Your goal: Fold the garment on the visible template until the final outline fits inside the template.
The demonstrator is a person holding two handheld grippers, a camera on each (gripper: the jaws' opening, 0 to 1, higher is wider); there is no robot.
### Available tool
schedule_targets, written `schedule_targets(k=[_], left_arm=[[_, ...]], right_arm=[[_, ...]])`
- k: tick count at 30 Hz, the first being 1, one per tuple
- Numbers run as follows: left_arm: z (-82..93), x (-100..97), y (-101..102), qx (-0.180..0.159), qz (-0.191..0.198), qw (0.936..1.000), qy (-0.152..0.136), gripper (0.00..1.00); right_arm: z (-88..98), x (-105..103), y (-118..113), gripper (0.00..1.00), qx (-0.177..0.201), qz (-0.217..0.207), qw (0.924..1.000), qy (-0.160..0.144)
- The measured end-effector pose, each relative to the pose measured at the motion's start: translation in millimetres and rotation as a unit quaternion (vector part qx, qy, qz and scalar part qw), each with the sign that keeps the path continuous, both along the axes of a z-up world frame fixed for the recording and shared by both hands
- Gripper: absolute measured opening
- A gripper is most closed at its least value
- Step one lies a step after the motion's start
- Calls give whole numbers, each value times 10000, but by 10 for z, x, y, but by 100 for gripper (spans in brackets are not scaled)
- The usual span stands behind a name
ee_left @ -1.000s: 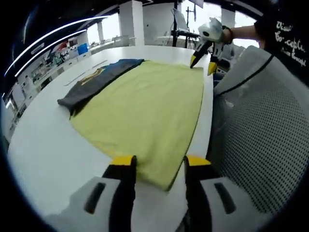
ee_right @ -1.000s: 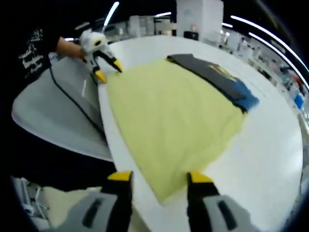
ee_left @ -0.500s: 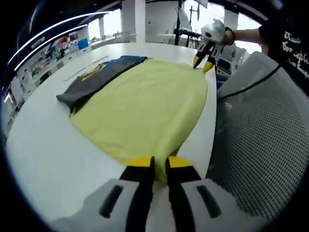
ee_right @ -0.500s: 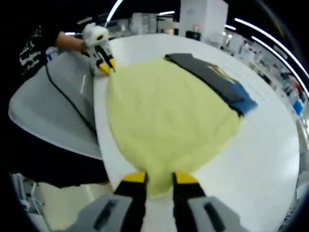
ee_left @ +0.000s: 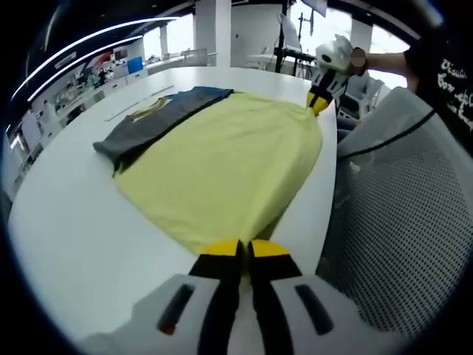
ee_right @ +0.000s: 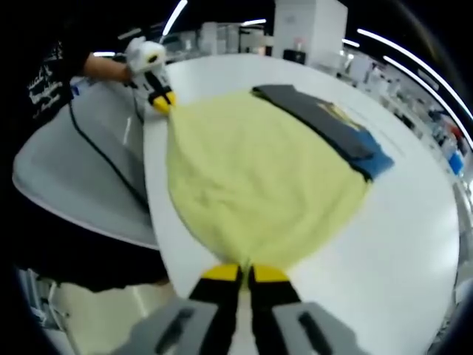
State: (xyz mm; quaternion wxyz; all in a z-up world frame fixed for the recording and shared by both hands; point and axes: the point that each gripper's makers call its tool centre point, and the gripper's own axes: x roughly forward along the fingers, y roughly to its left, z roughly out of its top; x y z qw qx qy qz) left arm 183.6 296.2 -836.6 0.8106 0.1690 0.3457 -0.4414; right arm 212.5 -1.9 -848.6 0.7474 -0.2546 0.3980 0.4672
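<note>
A pale yellow garment point(ee_left: 229, 159) lies spread flat on a white table point(ee_left: 74, 222). My left gripper point(ee_left: 244, 249) is shut on the garment corner nearest to it, at the table's edge. At the far end of the same edge, my right gripper point(ee_left: 319, 101) pinches the other corner. From the right gripper view the yellow garment point(ee_right: 255, 177) runs away from my right gripper point(ee_right: 245, 272), which is shut on its corner, towards the left gripper point(ee_right: 160, 100). A dark grey and blue folded cloth point(ee_left: 151, 118) with a yellow print lies along the garment's far side point(ee_right: 329, 122).
A grey mesh chair point(ee_left: 403, 222) stands tight against the table edge by the held corners, also in the right gripper view point(ee_right: 74, 166). A person's black sleeve with white print point(ee_left: 443, 66) reaches in. Bare table point(ee_right: 399, 244) lies beyond the cloths.
Both grippers stood open around the garment's corners one second ago. Both have since closed on the fabric, and the cloth between them is drawn slightly tauter.
</note>
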Motion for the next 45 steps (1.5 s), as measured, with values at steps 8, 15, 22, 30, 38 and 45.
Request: schedule_targets(k=[8,15,22,30,38,45], left_arm=[[41,-54,103,53,35,10000,56,0],[117,-226,90,-71,9,9999,125,0],[234,-372,26,-122,74,9998,154,0],[366,-455,-3,-132,134,9995,239,0],[436,-601,-51,-185,150,9993,298,0],[502,-727,-77,-142,207,9990,364,0]], right_arm=[[96,-124,-18,0,28,-35,10000,-77],[209,-247,-42,0,141,-256,9995,-144],[288,-391,-43,0,203,-435,9987,-155],[340,-494,-54,0,383,-604,9974,-83],[457,-585,-88,0,444,-643,9969,-64],[518,-638,-127,0,370,-527,9979,-39]])
